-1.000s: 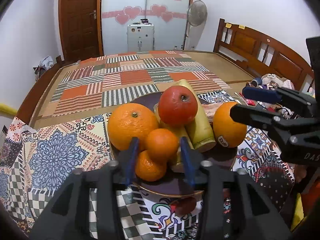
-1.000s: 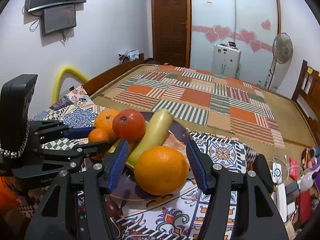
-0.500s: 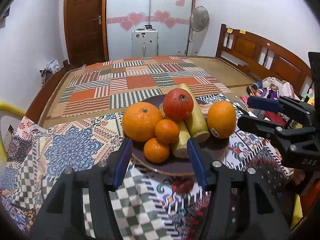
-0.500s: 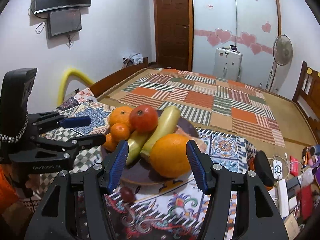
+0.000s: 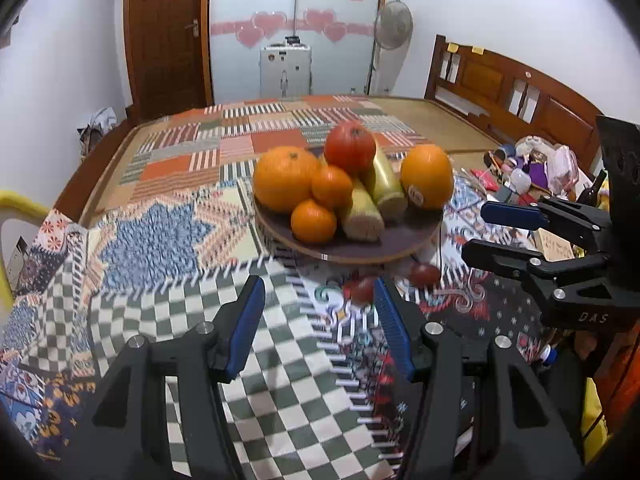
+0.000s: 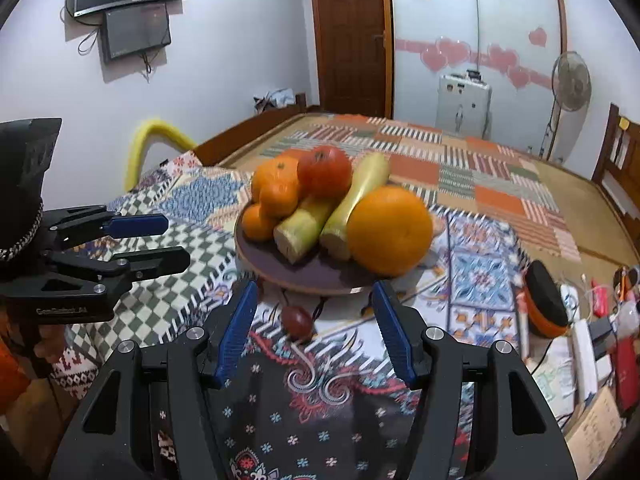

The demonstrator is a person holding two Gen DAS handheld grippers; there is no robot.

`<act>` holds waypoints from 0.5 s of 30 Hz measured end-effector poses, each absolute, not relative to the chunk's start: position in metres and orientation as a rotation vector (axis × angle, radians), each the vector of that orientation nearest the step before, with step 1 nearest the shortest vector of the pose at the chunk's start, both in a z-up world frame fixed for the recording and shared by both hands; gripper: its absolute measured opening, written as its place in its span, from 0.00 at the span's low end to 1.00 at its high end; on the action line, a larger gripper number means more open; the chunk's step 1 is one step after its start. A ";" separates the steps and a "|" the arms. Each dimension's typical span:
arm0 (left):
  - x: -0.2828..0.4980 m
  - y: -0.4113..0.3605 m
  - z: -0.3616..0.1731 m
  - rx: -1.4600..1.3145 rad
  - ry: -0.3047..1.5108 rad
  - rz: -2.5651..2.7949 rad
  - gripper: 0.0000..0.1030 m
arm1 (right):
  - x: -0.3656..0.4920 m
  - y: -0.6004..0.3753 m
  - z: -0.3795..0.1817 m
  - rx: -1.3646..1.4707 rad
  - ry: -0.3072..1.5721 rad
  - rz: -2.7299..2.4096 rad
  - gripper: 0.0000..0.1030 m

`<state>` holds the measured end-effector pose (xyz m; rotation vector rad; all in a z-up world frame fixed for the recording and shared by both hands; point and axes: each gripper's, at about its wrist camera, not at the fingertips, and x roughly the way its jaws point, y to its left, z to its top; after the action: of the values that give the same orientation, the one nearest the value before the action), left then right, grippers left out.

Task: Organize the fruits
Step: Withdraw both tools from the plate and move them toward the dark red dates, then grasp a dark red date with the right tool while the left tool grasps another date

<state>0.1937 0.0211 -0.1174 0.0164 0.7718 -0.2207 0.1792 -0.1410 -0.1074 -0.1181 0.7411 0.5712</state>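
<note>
Both grippers, left (image 5: 318,312) and right (image 6: 314,328), hang with jaws spread, empty, short of the plate (image 5: 400,246) on the patterned cloth (image 5: 160,240). Plate carries the pile: big orange (image 6: 389,230) on the right edge, second orange (image 5: 285,179), red fruit (image 5: 350,147) on top, two yellow-green stalks (image 6: 354,204), two mandarins (image 5: 313,221). Two small dark-red fruits (image 5: 423,274) lie on cloth just before the plate.
</note>
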 end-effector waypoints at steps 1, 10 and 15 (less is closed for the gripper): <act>0.193 0.021 -0.121 0.016 0.777 -0.220 0.55 | 0.179 -0.140 -0.112 -0.123 0.750 0.572 0.55; 0.192 0.022 -0.142 0.003 0.821 -0.231 0.55 | 0.183 -0.132 -0.142 -0.130 0.823 0.594 0.43; 0.194 0.020 -0.148 -0.009 0.837 -0.241 0.49 | 0.189 -0.129 -0.144 -0.137 0.830 0.605 0.35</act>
<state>0.1936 0.0205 -0.1477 -0.0093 0.8366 -0.2410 0.1894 -0.1289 -0.1440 -0.1369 0.8304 0.6052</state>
